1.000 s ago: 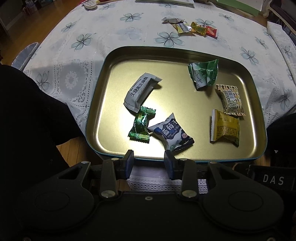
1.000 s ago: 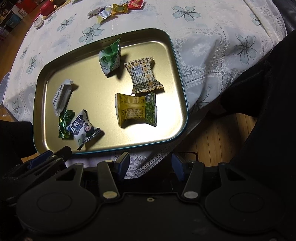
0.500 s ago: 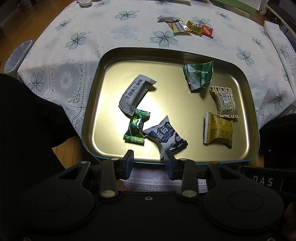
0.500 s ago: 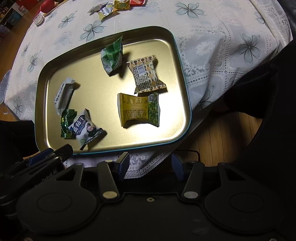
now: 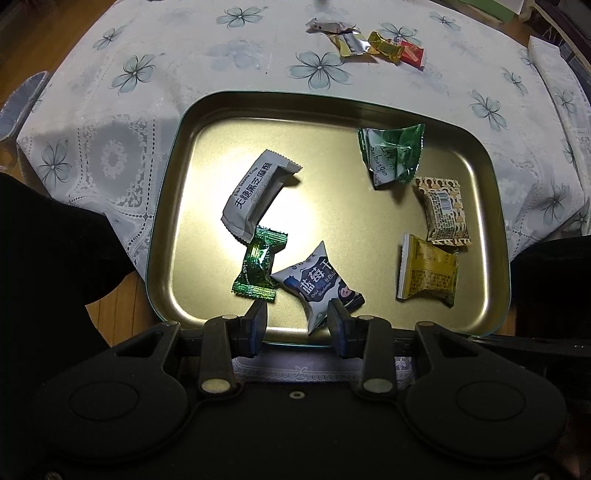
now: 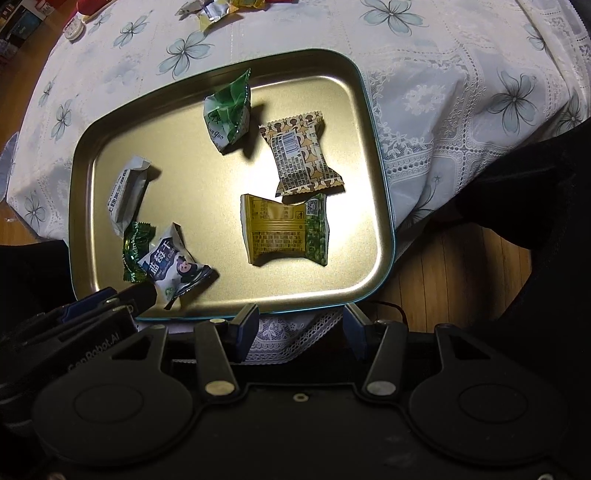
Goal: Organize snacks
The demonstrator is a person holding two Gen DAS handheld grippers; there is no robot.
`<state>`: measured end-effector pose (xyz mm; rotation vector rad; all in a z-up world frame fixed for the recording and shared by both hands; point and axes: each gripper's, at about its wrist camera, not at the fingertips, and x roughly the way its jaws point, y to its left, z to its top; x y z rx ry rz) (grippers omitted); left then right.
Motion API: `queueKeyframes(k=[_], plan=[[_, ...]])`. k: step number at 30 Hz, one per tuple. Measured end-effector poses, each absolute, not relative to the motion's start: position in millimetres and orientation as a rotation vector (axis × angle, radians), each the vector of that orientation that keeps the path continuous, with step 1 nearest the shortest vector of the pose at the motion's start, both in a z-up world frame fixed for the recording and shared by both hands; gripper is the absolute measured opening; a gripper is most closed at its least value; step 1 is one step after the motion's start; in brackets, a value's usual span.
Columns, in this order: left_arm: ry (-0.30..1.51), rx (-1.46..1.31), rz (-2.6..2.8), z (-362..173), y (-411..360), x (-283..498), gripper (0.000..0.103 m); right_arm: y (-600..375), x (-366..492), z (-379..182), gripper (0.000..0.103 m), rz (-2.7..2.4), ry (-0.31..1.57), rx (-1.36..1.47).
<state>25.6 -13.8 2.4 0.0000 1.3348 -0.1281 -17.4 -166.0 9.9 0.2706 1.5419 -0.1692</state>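
A gold metal tray [image 5: 184, 206] [image 6: 362, 206] holds several wrapped snacks: a grey sesame bar [image 5: 255, 194], a dark green candy [image 5: 256, 267], a blue-and-white packet [image 5: 317, 284] [image 6: 173, 264], a green packet [image 5: 391, 155] [image 6: 229, 114], a patterned tan packet [image 5: 443, 210] [image 6: 299, 155] and a yellow packet [image 5: 426, 271] [image 6: 284, 229]. My left gripper [image 5: 297, 323] is open at the tray's near edge, its jaws on either side of the blue-and-white packet's corner. My right gripper [image 6: 301, 326] is open and empty below the tray's near rim.
Several loose candies [image 5: 369, 42] lie on the floral tablecloth [image 5: 147, 74] beyond the tray. A round lid [image 6: 72, 29] sits at the far left of the table. Wooden floor [image 6: 443, 266] shows past the table edge on the right.
My left gripper has moved forward to the tray's near edge, so the blue-and-white packet's corner now sits between its jaws. The right gripper has edged slightly closer to the tray.
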Motion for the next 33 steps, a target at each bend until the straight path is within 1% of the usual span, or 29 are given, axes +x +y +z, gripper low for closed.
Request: queueKeyframes(k=[10, 12, 13, 20, 33], plan=[[1.369, -0.009, -0.136, 2.4, -12.2, 44.8, 0.046, -166.7, -4.7, 2.8, 0.054, -0.144, 1.616, 0.286], [1.378, -0.014, -0.137, 2.4, -12.0, 49.6, 0.046, -167.0, -2.6, 4.7, 0.053, -0.146, 1.627, 0.29], [1.38, -0.015, -0.139, 3.0, -11.8, 51.1, 0.046, -167.2, -1.8, 7.4, 0.049, -0.147, 1.622, 0.284], [1.383, -0.014, -0.153, 6.8, -12.0, 63.2, 0.046, -170.5, 8.1, 25.5, 0.049, -0.152, 1.587, 0.256], [1.41, -0.018, -0.16, 3.5, -14.0, 109.3, 0.046, -181.7, 54.7, 22.1, 0.049, -0.147, 1.616, 0.253]])
